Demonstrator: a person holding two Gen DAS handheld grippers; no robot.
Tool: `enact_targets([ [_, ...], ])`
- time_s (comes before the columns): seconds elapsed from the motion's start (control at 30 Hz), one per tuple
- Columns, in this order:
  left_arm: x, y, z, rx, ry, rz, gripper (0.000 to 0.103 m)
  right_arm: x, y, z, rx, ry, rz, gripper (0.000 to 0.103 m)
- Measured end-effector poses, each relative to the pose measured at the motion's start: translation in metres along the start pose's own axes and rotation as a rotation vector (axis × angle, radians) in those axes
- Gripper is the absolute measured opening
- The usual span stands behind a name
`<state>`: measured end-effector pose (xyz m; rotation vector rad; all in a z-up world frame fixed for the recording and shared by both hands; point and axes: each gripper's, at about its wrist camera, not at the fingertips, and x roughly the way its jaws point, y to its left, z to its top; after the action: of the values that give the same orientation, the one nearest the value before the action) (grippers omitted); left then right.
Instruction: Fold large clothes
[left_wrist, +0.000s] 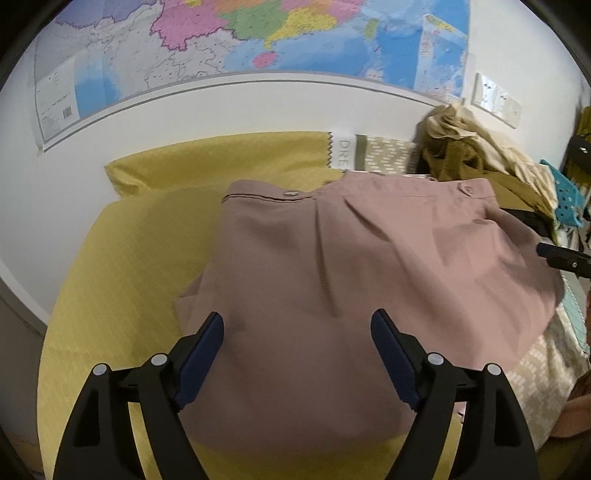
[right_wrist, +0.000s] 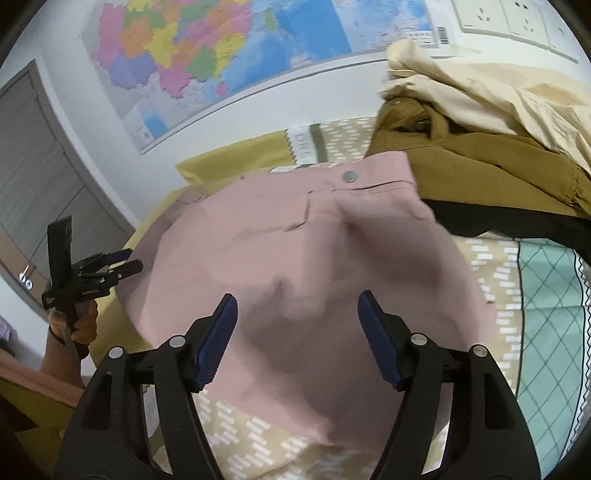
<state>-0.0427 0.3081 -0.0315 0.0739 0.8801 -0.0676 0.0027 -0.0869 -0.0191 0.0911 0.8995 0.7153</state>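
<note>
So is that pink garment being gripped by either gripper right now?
No, both the left gripper and the right gripper stand open above the pink garment, with nothing pinched between their pads.

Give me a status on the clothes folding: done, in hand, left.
Done: the pink garment lies on the bed in a compact, folded-looking shape, snap edge toward the wall. In hand: nothing; the left gripper and right gripper hover open above it. Left: the brown and cream pile beside it sits crumpled, unfolded.
</note>
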Motion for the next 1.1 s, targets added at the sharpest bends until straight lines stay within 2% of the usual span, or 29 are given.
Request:
enact_targets([
  [0.07, -0.005, -0.002, -0.006, 0.007, -0.01, -0.04, 0.079, 0.002, 0.006, -0.003, -0.016, 0.011, 0.015, 0.068],
  [0.13, -0.005, -0.004, -0.013, 0.017, -0.012, -0.048, 0.079, 0.009, 0.013, -0.008, -0.042, 0.034, 0.017, 0.067],
  [0.27, 0.004, 0.003, -0.02, -0.012, 0.015, -0.034, 0.079, 0.034, 0.007, -0.013, 0.002, 0.086, -0.007, 0.065],
  [0.33, 0.01, 0.008, -0.017, -0.043, 0.028, -0.018, 0.078, 0.041, 0.004, -0.013, 0.01, 0.078, -0.025, 0.064],
  [0.4, 0.018, 0.007, -0.014, -0.031, 0.028, 0.015, 0.078, 0.046, 0.004, -0.01, 0.015, 0.075, -0.033, 0.064],
  [0.57, 0.023, 0.006, -0.011, -0.038, 0.04, 0.032, 0.078, 0.045, 0.009, -0.008, 0.017, 0.072, -0.031, 0.069],
  [0.7, 0.001, 0.018, -0.014, -0.096, 0.012, -0.033, 0.078, 0.019, 0.0, -0.015, 0.096, 0.037, 0.068, 0.068],
  [0.87, -0.04, 0.031, -0.037, -0.159, -0.008, -0.17, 0.079, -0.015, -0.013, -0.032, 0.188, 0.006, 0.162, 0.074],
  [0.97, -0.052, 0.034, -0.058, -0.203, 0.026, -0.255, 0.079, -0.033, -0.02, -0.044, 0.229, -0.013, 0.187, 0.076],
  [1.1, -0.044, 0.026, -0.082, -0.286, 0.107, -0.343, 0.08, -0.04, -0.022, -0.054, 0.246, -0.015, 0.209, 0.078],
])
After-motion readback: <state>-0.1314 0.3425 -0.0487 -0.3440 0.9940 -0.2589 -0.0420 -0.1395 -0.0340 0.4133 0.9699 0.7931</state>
